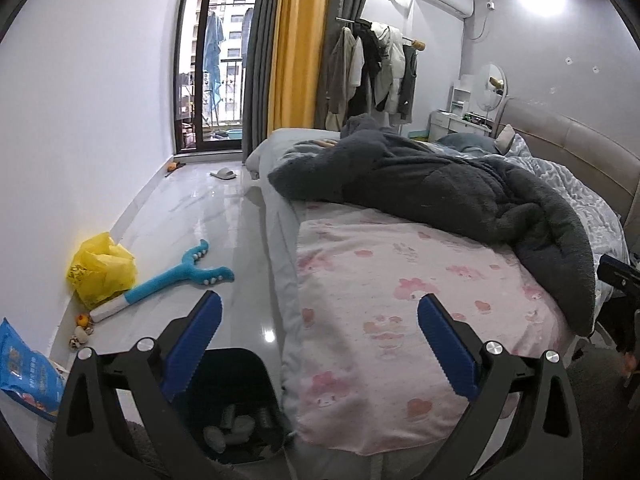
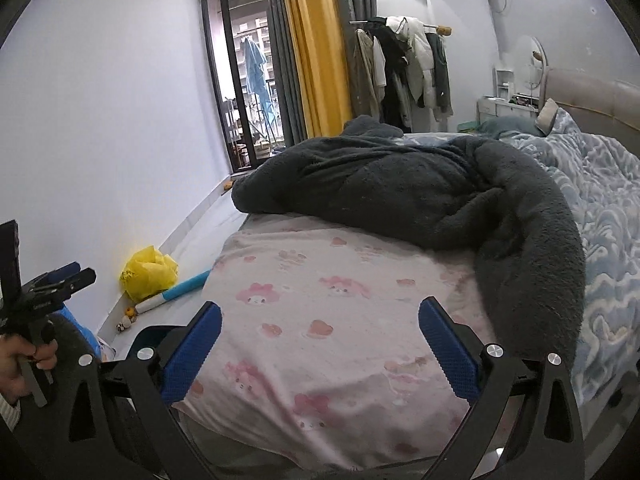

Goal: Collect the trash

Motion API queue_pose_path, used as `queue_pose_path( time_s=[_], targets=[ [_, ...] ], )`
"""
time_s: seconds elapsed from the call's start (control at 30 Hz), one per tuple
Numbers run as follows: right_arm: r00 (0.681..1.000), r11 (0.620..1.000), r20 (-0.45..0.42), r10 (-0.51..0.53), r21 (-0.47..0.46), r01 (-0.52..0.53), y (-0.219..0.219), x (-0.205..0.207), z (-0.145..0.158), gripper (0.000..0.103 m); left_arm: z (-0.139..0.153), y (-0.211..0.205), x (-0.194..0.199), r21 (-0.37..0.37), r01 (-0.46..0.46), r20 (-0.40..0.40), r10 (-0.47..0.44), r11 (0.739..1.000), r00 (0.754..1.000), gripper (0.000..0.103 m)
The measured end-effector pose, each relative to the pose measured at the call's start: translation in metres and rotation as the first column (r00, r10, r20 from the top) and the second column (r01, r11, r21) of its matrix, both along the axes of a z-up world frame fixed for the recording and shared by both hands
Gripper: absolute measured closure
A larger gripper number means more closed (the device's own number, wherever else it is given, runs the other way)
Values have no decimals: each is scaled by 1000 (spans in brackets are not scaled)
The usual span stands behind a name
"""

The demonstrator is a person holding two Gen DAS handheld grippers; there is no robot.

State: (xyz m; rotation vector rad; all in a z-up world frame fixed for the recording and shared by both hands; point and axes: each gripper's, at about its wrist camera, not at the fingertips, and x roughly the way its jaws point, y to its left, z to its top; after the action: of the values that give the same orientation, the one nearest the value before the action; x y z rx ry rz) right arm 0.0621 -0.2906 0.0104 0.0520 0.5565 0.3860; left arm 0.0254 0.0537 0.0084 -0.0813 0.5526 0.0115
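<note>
1. Trash is lying along the floor's left edge by the wall in the left wrist view: a crumpled yellow bag (image 1: 102,270), a blue snack packet (image 1: 28,376) nearer the camera, and small scraps (image 1: 82,328) between them.
2. That view alone is showing a dark bin (image 1: 236,396) on the floor beside the bed's near-left corner, with pale crumpled pieces (image 1: 236,428) sitting inside it, and a blue toy (image 1: 172,280) lying just beside the yellow bag.
3. The left gripper (image 1: 319,312) is hanging with its blue pads spread wide and nothing between them.
4. The right wrist view is looking over the bed (image 2: 320,320), whose pink sheet is filling the foreground; a dark grey blanket (image 2: 420,192) is lying bunched across its middle.
5. The right gripper (image 2: 320,320) is standing fully spread and empty above the sheet.
6. Only this view is showing the person's hand (image 2: 24,360) gripping the left gripper's handle at the left edge.
7. The room is showing glossy floor tiles, a balcony door, a yellow curtain (image 2: 316,48) and a rack of clothes (image 2: 404,72).
</note>
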Motion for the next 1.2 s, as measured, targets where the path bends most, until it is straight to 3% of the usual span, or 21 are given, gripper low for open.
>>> queue_pose_path(
  time_s=[0.43, 1.2],
  targets=[
    [1000, 1000, 10, 6, -26, -6, -10, -10, -1, 3, -4, -22, 8, 1, 27, -4, -27, 1000, 1000, 3],
    [1000, 1000, 12, 7, -18, -7, -6, -11, 2, 3, -3, -22, 8, 3, 24, 0, -24, 1000, 1000, 3]
  ],
)
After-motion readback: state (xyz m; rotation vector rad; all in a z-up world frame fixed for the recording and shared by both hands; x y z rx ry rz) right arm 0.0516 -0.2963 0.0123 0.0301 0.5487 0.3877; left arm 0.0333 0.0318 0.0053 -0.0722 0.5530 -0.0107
